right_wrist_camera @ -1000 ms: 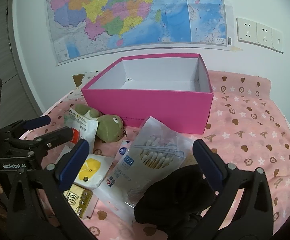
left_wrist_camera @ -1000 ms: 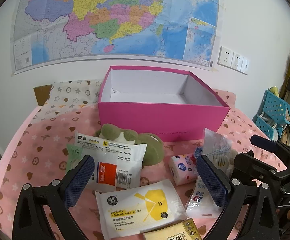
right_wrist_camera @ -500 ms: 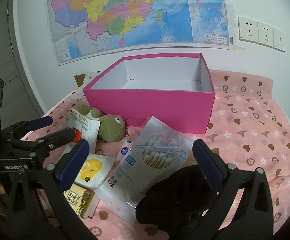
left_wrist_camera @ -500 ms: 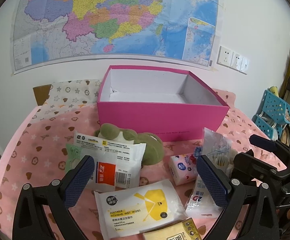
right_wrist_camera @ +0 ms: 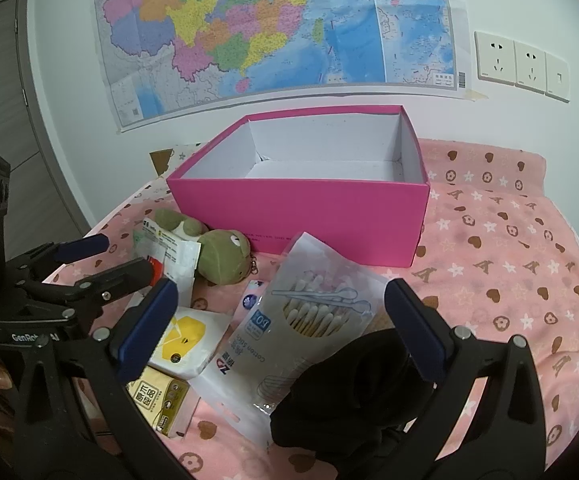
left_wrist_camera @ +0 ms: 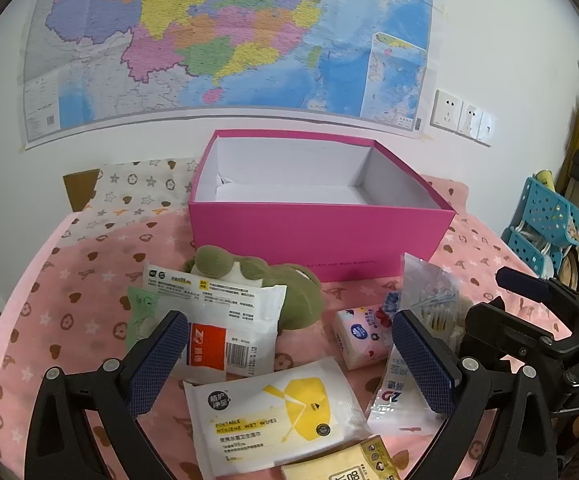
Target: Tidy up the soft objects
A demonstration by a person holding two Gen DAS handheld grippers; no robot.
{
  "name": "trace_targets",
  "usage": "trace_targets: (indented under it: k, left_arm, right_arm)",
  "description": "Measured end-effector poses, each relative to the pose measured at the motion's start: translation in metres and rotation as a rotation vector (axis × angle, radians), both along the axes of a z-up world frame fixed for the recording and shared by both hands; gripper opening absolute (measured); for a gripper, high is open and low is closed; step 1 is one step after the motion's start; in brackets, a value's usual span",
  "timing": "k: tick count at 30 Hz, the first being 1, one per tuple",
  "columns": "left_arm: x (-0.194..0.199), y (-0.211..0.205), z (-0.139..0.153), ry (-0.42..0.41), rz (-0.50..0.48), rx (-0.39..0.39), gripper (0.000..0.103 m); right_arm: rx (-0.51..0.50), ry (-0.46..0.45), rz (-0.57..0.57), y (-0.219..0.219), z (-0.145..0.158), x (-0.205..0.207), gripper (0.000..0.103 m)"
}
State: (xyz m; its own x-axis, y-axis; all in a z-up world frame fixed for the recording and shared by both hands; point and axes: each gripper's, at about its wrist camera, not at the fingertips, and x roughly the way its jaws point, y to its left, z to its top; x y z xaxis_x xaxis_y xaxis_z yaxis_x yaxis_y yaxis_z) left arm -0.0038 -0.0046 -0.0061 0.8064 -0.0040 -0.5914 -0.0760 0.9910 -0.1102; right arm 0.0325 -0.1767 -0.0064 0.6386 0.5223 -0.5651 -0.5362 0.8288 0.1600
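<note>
An empty pink box (left_wrist_camera: 321, 236) (right_wrist_camera: 301, 208) stands at the back of the pink cloth. In front of it lie a green plush frog (left_wrist_camera: 289, 284) (right_wrist_camera: 221, 256), a white wipes pack with a red label (left_wrist_camera: 225, 320), a yellow-printed wet wipes pack (left_wrist_camera: 277, 412) (right_wrist_camera: 185, 340), a small tissue pack (left_wrist_camera: 361, 332), a bag of cotton swabs (right_wrist_camera: 309, 312) (left_wrist_camera: 429, 300) and a yellow tissue pack (right_wrist_camera: 157, 396). My left gripper (left_wrist_camera: 289, 364) is open and empty above the wipes packs. My right gripper (right_wrist_camera: 281, 332) is open and empty above the swab bag and a black soft item (right_wrist_camera: 349, 392).
A map hangs on the wall behind the box. Blue plastic baskets (left_wrist_camera: 545, 224) stand off the right side. Wall sockets (right_wrist_camera: 521, 64) are at the upper right. The cloth (right_wrist_camera: 509, 264) right of the box is bare.
Both grippers have shifted slightly toward the objects. Nothing has been grasped or moved.
</note>
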Motion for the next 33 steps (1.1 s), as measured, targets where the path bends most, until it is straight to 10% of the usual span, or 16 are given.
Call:
trace_targets:
  k: [12, 26, 33]
  left_arm:
    - [0.0, -0.006, 0.001, 0.001, -0.037, -0.013, 0.103]
    - [0.004, -0.055, -0.011, 0.049, -0.318, -0.019, 0.103]
    - [0.008, -0.078, -0.023, 0.106, -0.436, -0.026, 0.098]
  right_arm:
    - [0.011, -0.004, -0.015, -0.01, 0.0, -0.004, 0.103]
    - [0.038, 0.176, -0.045, -0.064, -0.038, 0.0, 0.096]
    - [0.09, 0.27, 0.004, -0.066, -0.058, 0.007, 0.047]
